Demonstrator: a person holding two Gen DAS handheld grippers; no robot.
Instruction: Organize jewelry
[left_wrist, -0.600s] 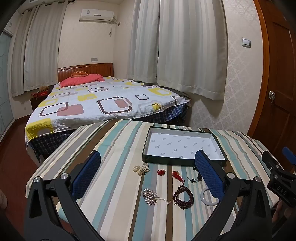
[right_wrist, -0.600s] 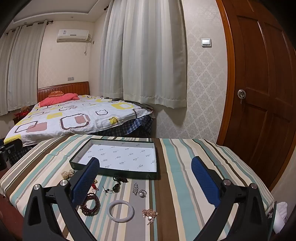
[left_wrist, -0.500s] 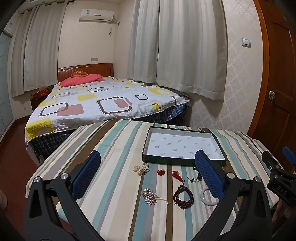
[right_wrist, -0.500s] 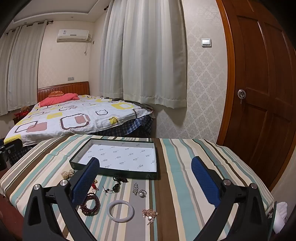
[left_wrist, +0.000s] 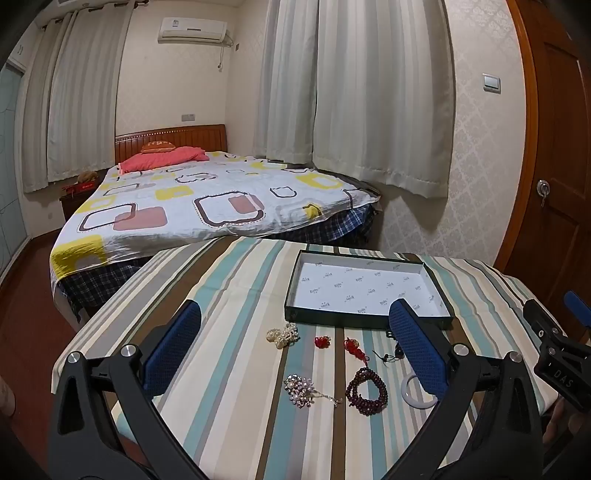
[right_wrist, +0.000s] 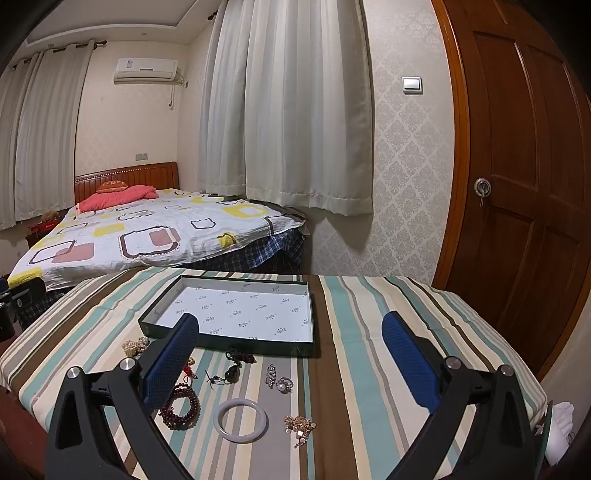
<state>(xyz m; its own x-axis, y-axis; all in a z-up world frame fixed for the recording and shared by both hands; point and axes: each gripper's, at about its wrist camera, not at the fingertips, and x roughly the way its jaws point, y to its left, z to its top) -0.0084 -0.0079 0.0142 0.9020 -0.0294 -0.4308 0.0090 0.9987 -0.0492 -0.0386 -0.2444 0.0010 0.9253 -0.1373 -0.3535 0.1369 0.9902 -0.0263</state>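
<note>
Loose jewelry lies on a striped tablecloth in front of a shallow dark green box with a white printed lining. In the left wrist view I see a pearl cluster, a silver brooch, a dark red bead bracelet and two small red pieces. In the right wrist view I see a white bangle, a gold piece, rings and a black cord pendant. My left gripper and right gripper are both open, empty, above the table's near edge.
A bed with a patterned cover stands beyond the table. Curtains hang behind it. A wooden door is at the right. The right gripper's body shows at the right edge of the left wrist view.
</note>
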